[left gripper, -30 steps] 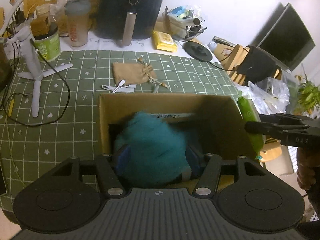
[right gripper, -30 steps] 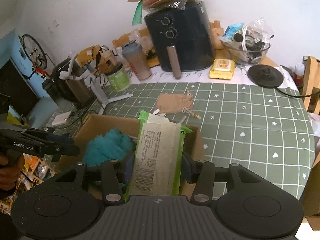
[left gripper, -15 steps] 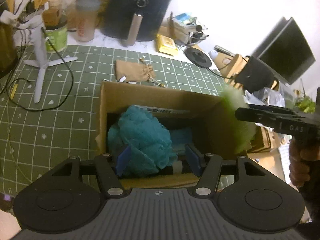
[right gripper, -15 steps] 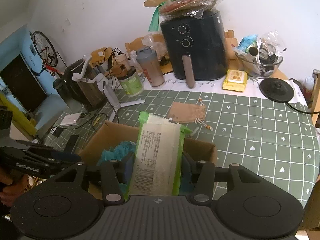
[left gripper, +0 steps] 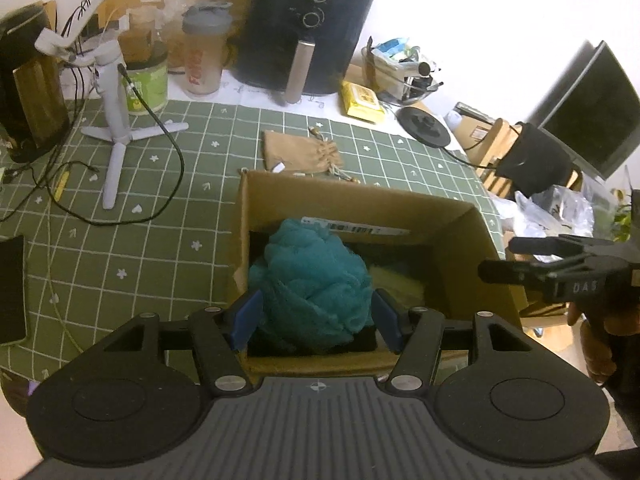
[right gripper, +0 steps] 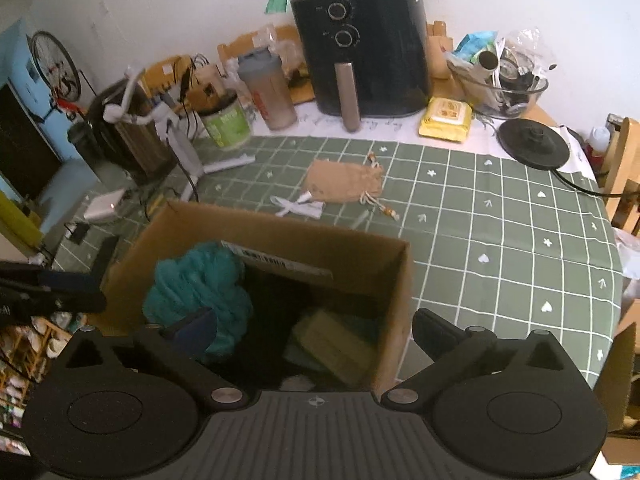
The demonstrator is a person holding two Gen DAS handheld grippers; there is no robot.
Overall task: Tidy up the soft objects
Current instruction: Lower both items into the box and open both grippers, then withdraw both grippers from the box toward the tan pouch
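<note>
An open cardboard box [left gripper: 460,240] [right gripper: 280,232] stands on the green checked tablecloth. A teal mesh pouf [left gripper: 312,280] [right gripper: 200,280] lies in its left part. My left gripper [left gripper: 316,316] is over the box with its blue pads either side of the pouf, touching it or nearly so. A green wipes pack [right gripper: 332,344] lies in the right part of the box. My right gripper [right gripper: 312,328] is open and empty above it, jaws wide apart. A tan drawstring pouch [left gripper: 300,152] [right gripper: 344,180] lies on the table beyond the box.
A black air fryer [right gripper: 360,44], a shaker bottle [right gripper: 268,88], a yellow wipes pack [right gripper: 446,118], a glass bowl [right gripper: 500,84] and a kettle base [right gripper: 534,148] line the back. A white tripod [left gripper: 116,120] with cables stands left. A white cable [right gripper: 296,206] lies by the pouch.
My right gripper has opened and let go of the green wipes pack, which now lies in the box. My left gripper has risen a little, the pouf still between its pads.
</note>
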